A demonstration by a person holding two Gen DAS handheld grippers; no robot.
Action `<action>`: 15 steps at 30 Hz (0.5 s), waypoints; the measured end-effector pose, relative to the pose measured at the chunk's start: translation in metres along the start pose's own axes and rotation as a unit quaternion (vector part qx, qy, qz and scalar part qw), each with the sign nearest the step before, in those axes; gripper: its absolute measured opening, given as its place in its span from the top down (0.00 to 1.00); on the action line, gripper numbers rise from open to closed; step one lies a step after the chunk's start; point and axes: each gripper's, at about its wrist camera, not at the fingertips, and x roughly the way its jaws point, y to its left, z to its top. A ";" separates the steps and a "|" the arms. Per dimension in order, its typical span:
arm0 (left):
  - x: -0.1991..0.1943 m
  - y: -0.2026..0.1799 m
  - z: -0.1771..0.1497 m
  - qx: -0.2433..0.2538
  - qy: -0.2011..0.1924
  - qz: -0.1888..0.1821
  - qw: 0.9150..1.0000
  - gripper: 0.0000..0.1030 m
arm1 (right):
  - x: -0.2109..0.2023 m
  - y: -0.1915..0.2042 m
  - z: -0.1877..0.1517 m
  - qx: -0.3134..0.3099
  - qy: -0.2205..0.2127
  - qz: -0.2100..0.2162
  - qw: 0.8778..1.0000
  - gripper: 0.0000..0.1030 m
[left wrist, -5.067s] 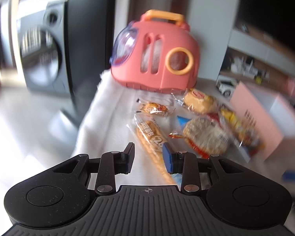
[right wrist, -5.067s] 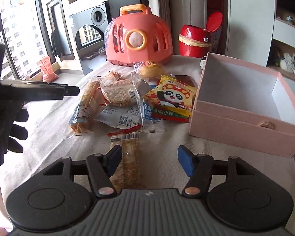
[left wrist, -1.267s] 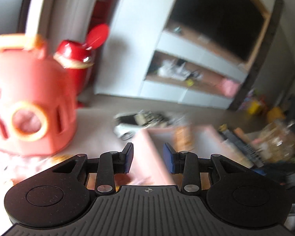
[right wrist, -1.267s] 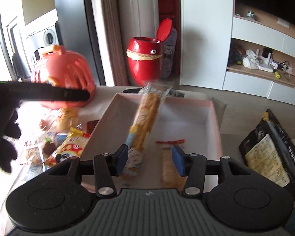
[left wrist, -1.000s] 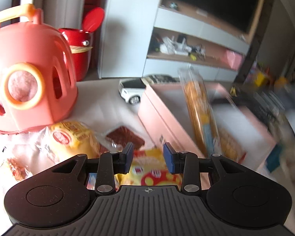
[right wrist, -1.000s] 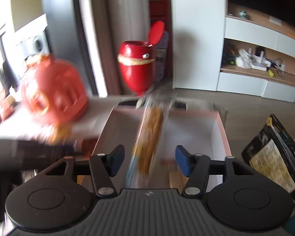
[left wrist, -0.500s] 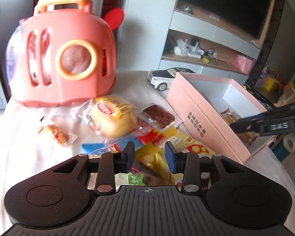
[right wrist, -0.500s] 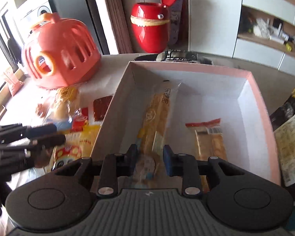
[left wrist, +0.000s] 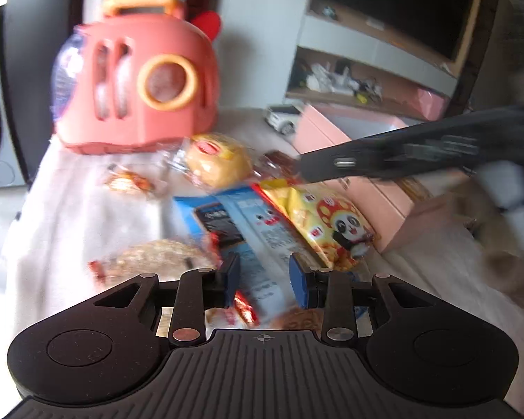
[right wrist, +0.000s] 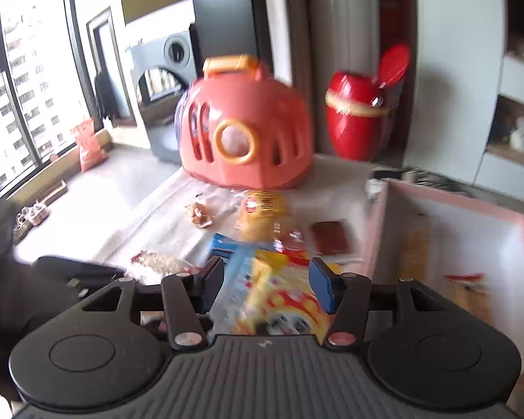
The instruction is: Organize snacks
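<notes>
My left gripper (left wrist: 264, 279) hovers low over a blue-and-white packet (left wrist: 248, 223), its jaws narrow and closing, with the pads pressing on nothing. My right gripper (right wrist: 267, 284) hangs above the yellow panda packet (right wrist: 286, 300), its jaws opening and empty. A bun (left wrist: 216, 160), a round rice cracker (left wrist: 160, 258) and a small orange snack (left wrist: 129, 181) lie around them on the white cloth. The pink box (right wrist: 377, 216) at the right holds a long bread-stick packet (right wrist: 415, 244) and a red-topped packet (right wrist: 468, 286). Both views are blurred.
A coral carrier toy (left wrist: 136, 83) stands at the back of the table, with a red bin (right wrist: 359, 118) behind it. A toy car (left wrist: 283, 118) sits by the box's far corner. A dark brown packet (right wrist: 332, 237) lies beside the box wall.
The right gripper has let go of the long packet in the box, swung left over the snack pile and opened. The left gripper has slid closer over the blue-and-white packet.
</notes>
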 end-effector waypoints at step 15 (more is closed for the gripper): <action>-0.021 0.115 0.002 -0.221 -0.081 0.050 0.971 0.65 | 0.125 0.017 0.045 0.042 0.132 0.018 0.990 0.46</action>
